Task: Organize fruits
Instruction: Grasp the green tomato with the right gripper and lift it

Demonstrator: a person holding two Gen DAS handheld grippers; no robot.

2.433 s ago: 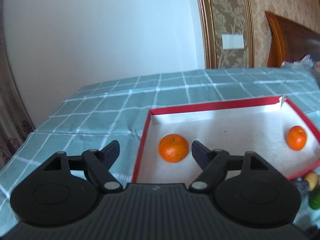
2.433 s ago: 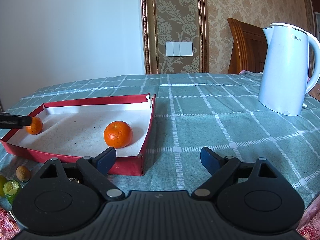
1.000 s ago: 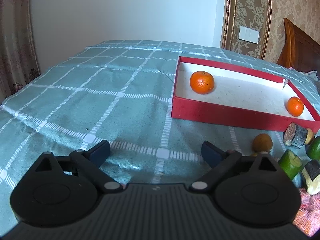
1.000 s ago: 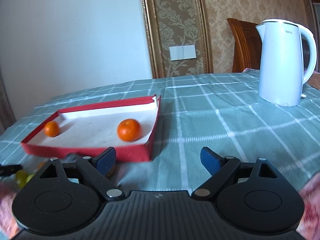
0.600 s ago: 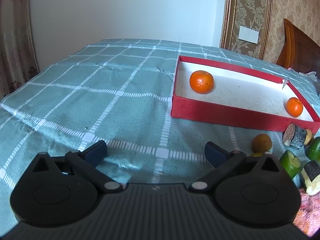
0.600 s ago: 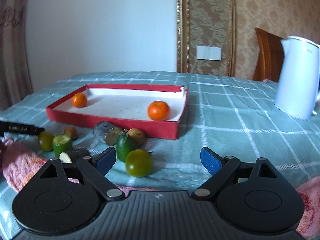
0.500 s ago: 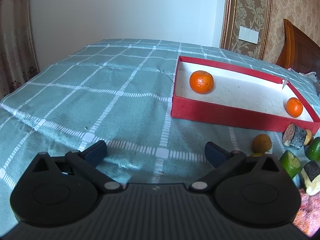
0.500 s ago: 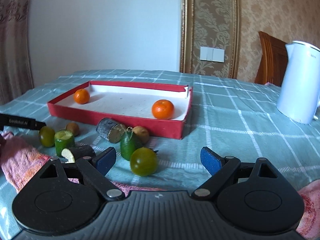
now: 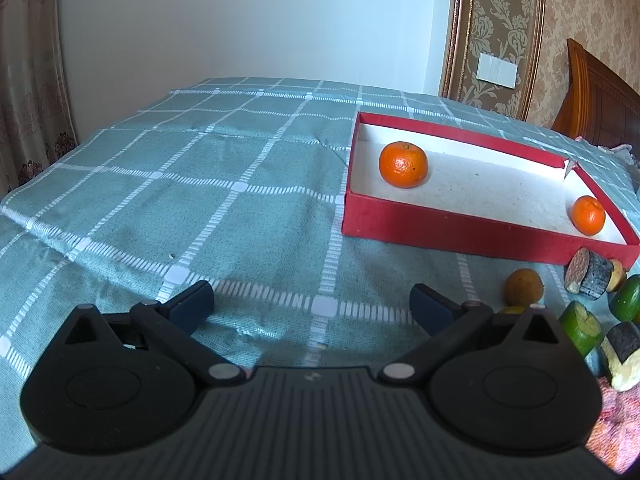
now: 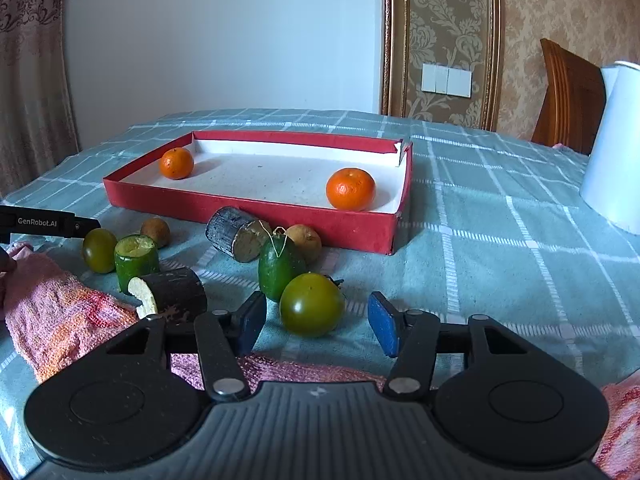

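Note:
A red tray (image 10: 360, 228) with a white floor holds two oranges (image 10: 351, 189) (image 10: 176, 163); in the left wrist view the tray (image 9: 440, 232) is at the right with the oranges (image 9: 403, 164) (image 9: 588, 215). Loose fruit lies in front of the tray. My right gripper (image 10: 318, 326) is open, its pads on either side of a green tomato (image 10: 312, 304), not touching it. A green oval fruit (image 10: 280, 266) lies just behind. My left gripper (image 9: 312, 308) is open and empty over bare cloth, left of the tray.
Near the tomato lie dark cut pieces (image 10: 172, 292) (image 10: 236, 233), a green cut piece (image 10: 136, 258), small brown fruits (image 10: 156, 231) (image 10: 306, 240) and a green fruit (image 10: 99, 249). A pink towel (image 10: 60, 312) lies front left. A white kettle (image 10: 616, 152) stands right.
My right gripper has swung left and come down close to the loose fruit, with its jaws narrowing around the green tomato. My left gripper has pulled back from the tray and now holds still.

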